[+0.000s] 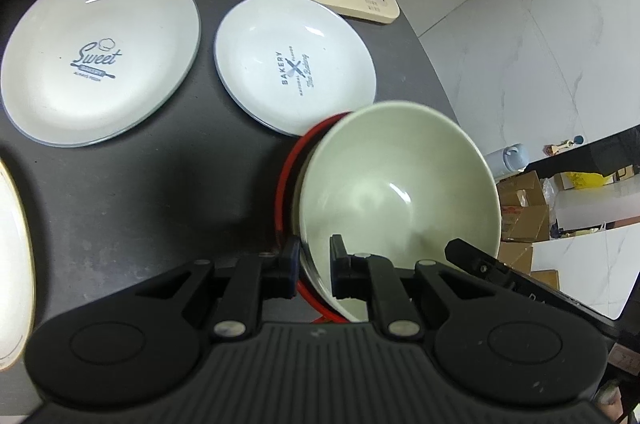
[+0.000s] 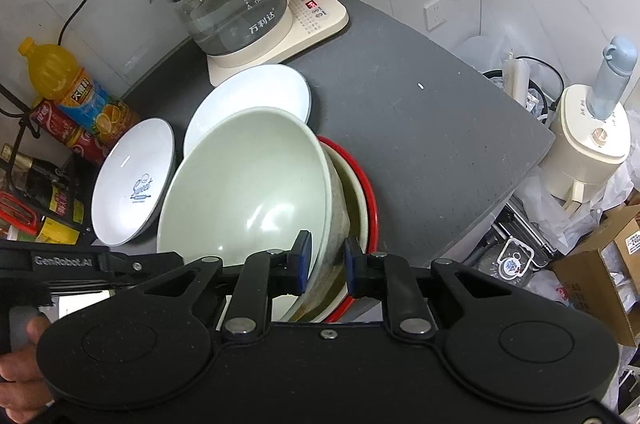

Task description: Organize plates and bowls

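My left gripper (image 1: 314,266) and my right gripper (image 2: 326,262) both clamp the rim of the pale green ceramic bowl (image 1: 400,191) – each has one finger inside and one outside. The bowl is tilted above a red-rimmed bowl (image 2: 366,199) near the edge of the dark grey countertop (image 2: 420,127). Two white printed plates (image 1: 100,51) lie flat beside – the smaller plate (image 1: 294,63) is near the glass kettle (image 2: 228,3).

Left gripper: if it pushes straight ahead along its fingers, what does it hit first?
The left gripper already straddles the rim of the pale green ceramic bowl, so it would push against that bowl's wall first. Beyond, probably the white "Bakery" plate; depth is unclear.
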